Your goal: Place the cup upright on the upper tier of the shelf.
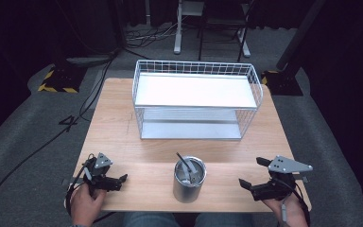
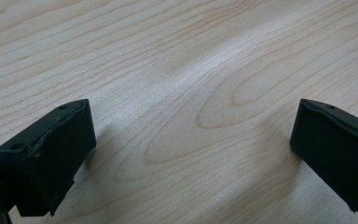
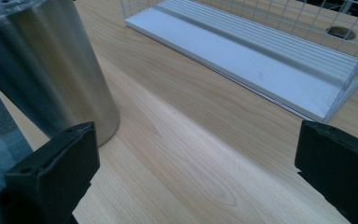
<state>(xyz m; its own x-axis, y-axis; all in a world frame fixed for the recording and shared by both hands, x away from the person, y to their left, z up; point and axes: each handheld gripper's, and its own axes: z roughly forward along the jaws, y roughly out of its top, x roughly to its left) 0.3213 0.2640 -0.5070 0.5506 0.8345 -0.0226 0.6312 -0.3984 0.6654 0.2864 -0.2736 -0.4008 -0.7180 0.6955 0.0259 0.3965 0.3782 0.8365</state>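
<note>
Work appears barely begun: nothing is held, and the steel cup (image 1: 188,180) stands untouched at the lower centre of the high view, with a dark utensil (image 1: 184,162) inside. The left gripper (image 1: 116,181) is seen at lower left, the right gripper (image 1: 251,175) at lower right, both with jaws spread wide. The cup lies between them, apart from each; the wire rack (image 1: 196,98) is seen above.

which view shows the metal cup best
The high view: the whole metal cup stands near the table's front edge, its open top showing a dark utensil inside. The right gripper view gives just its brushed side, close up at left. The left gripper view looks at bare wood.
</note>
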